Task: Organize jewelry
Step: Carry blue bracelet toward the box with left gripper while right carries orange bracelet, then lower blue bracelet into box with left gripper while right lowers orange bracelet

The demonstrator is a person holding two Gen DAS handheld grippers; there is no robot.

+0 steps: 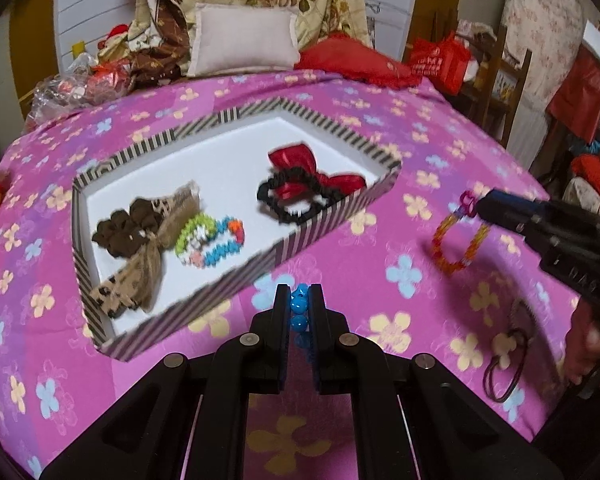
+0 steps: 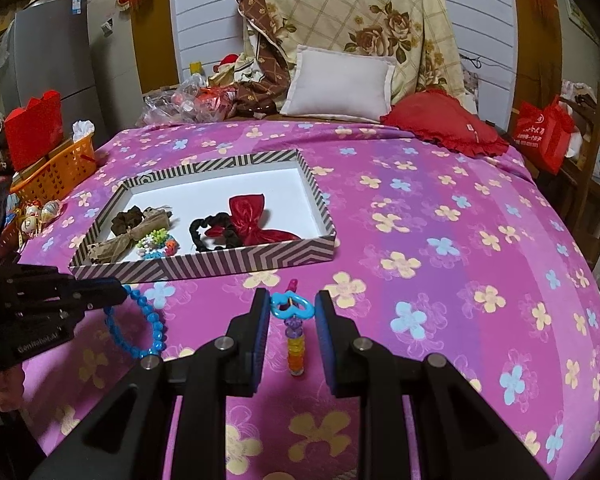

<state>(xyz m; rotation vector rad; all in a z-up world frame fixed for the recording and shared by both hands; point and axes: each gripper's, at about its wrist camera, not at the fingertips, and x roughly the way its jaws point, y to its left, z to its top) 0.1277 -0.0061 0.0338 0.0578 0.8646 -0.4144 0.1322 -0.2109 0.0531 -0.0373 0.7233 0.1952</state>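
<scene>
Gripping a blue bead bracelet (image 1: 300,312) tight between its pads, the left gripper (image 1: 299,300) is hanging just in front of the striped tray (image 1: 300,236) on the pink flowered bedspread (image 1: 400,292). The right gripper (image 2: 292,312) is pinching the heart charm of a yellow-orange bracelet (image 2: 294,350), which is dangling above the bedspread, well right of the tray. A red bow (image 2: 252,220), a leopard-print scrunchie (image 1: 140,248) and a multicoloured bracelet (image 1: 210,240) are lying inside the tray.
</scene>
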